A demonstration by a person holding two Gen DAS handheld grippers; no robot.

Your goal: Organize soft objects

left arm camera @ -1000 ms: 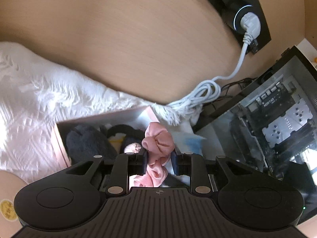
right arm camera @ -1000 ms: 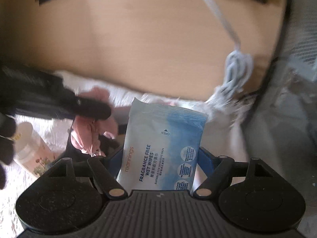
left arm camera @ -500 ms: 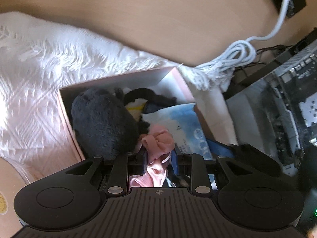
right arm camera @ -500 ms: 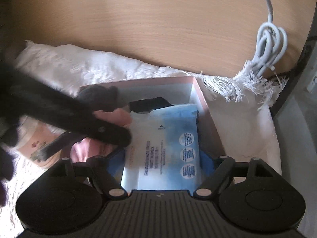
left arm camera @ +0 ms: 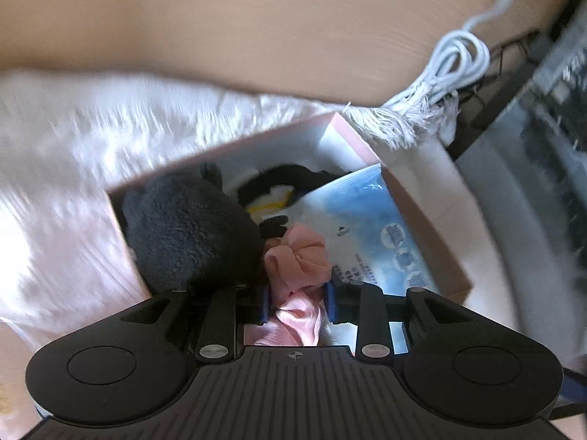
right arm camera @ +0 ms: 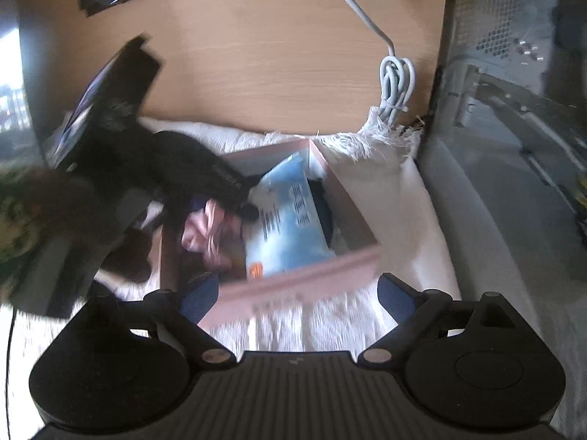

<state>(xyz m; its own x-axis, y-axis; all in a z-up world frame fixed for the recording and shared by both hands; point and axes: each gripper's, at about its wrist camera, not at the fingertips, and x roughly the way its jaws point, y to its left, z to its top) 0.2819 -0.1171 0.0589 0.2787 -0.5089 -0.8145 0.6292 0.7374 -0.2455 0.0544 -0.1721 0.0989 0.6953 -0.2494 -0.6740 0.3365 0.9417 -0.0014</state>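
Pink scrunchie [left arm camera: 299, 260] — gathered satin fabric, lower centre of the left wrist frame; pinched between the blue pads of the left gripper [left arm camera: 297, 302], jaws narrow around the bunched cloth. It hangs over the near part of the pink box [left arm camera: 433, 234], apparently held there for release among the other soft goods.

Wet wipes pack [left arm camera: 370, 227] — blue and white, lying tilted inside the box at right of centre, one edge leaning toward the right wall. In the right wrist frame it shows mid-frame [right arm camera: 290, 227], free of any grip.

Dark plush toy [left arm camera: 187, 234] — fills the left portion of the box, touching the scrunchie's left side. Behind it, black and yellow fabric, too tangled to identify.

Right gripper [right arm camera: 297, 293] — fingers spread wide and empty, hovering just outside the box's near wall [right arm camera: 293, 286]; judged to have finished with the wipes.

White fringed cloth [left arm camera: 91, 154] — under the box, on the wooden desk [left arm camera: 220, 18].

Coiled white cable [left arm camera: 458, 58] — upper right, beside the cloth's fringe.
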